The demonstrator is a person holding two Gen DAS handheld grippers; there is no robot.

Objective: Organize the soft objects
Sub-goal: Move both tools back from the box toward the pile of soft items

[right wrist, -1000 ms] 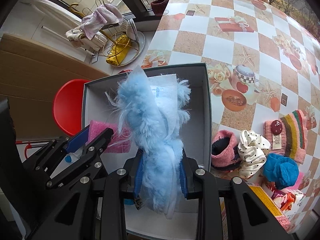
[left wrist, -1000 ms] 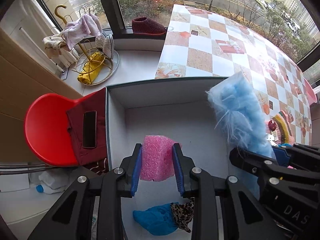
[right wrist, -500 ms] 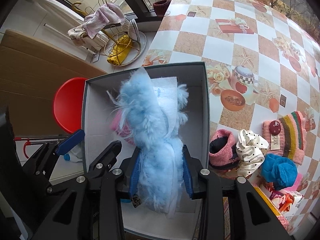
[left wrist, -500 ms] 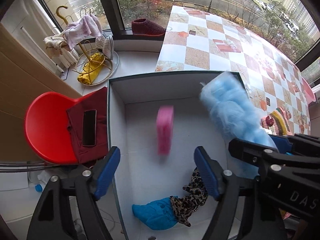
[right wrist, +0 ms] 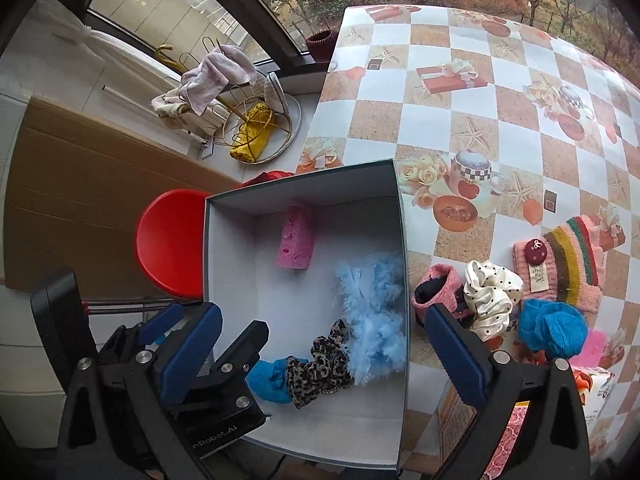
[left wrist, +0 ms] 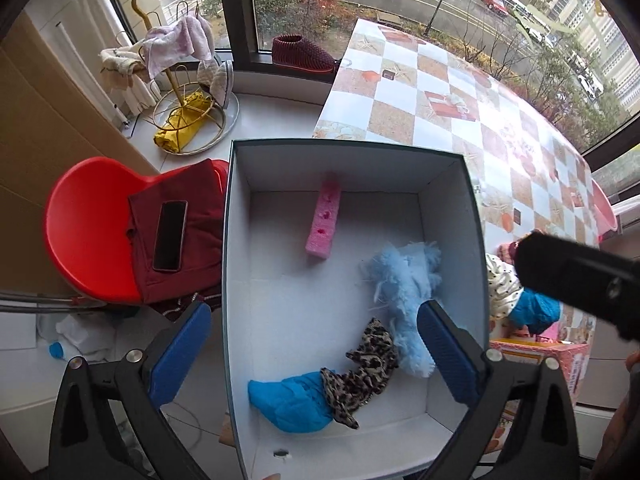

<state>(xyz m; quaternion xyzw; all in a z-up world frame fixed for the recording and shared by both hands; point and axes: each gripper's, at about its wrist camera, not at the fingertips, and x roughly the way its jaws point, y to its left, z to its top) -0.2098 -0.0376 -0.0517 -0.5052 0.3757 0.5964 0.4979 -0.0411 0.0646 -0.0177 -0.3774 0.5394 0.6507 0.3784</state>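
A white open box holds a pink foam piece, a fluffy light-blue item, a leopard-print scrunchie and a blue cloth. My left gripper is open and empty above the box's near half. My right gripper is open and empty above the box's right side. Outside the box on the table lie a pink slipper, a white dotted scrunchie, a blue cloth ball and a striped knit hat.
The checkered tablecloth stretches away to the right. A red chair with a maroon cloth and a phone stands left of the box. A gold rack with towels sits on the windowsill. A patterned carton stands at the lower right.
Both grippers opened. The pink foam dropped from the left gripper and the fluffy blue item dropped from the right gripper; both now lie in the box. Both grippers have risen away.
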